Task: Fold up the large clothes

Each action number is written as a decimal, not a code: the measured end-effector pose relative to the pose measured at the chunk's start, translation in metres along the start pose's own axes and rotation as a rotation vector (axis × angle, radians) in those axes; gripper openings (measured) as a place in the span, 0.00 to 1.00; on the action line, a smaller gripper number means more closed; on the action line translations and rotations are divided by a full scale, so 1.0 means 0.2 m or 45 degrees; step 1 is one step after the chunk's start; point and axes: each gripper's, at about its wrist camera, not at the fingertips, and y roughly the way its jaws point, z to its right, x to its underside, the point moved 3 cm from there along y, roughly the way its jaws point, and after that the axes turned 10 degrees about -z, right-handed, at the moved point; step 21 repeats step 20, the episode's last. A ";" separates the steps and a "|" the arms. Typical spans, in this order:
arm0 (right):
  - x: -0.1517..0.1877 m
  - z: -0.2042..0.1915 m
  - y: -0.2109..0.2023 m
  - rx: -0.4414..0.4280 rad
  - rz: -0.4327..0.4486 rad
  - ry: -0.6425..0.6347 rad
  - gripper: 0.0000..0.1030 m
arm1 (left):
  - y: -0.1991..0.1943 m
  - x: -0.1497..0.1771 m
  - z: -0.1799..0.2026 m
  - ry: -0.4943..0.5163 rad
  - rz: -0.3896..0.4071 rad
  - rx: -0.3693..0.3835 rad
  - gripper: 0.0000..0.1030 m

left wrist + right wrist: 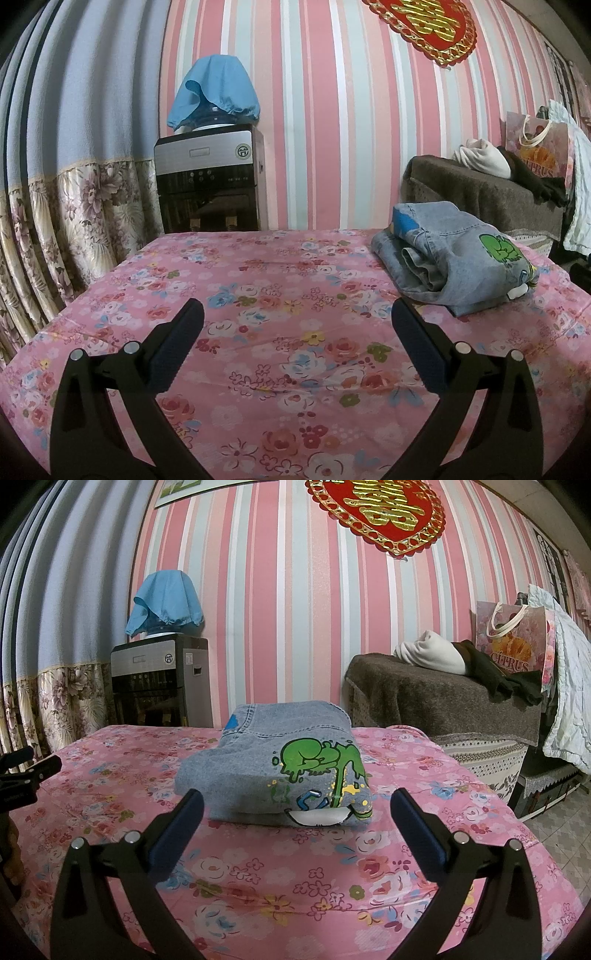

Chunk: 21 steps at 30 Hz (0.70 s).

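Jeans point(280, 764) folded on bedsheet point(332, 886) | both grippers level above it, jaws apart

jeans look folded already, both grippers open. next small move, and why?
Probably ease both grippers back and leave it. The denim jeans already sit as a compact folded bundle on the floral sheet. The right gripper and the left gripper are both open and empty, touching no cloth. No loose leg or hem shows that needs another fold, though the far side is hidden.
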 end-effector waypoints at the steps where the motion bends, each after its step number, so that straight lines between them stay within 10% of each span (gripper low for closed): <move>1: 0.00 0.00 0.00 0.000 0.000 0.000 0.98 | 0.00 0.00 0.00 -0.001 0.000 0.001 0.97; 21: 0.00 0.00 0.00 -0.001 -0.001 0.001 0.98 | 0.02 -0.01 -0.03 -0.004 -0.025 0.008 0.97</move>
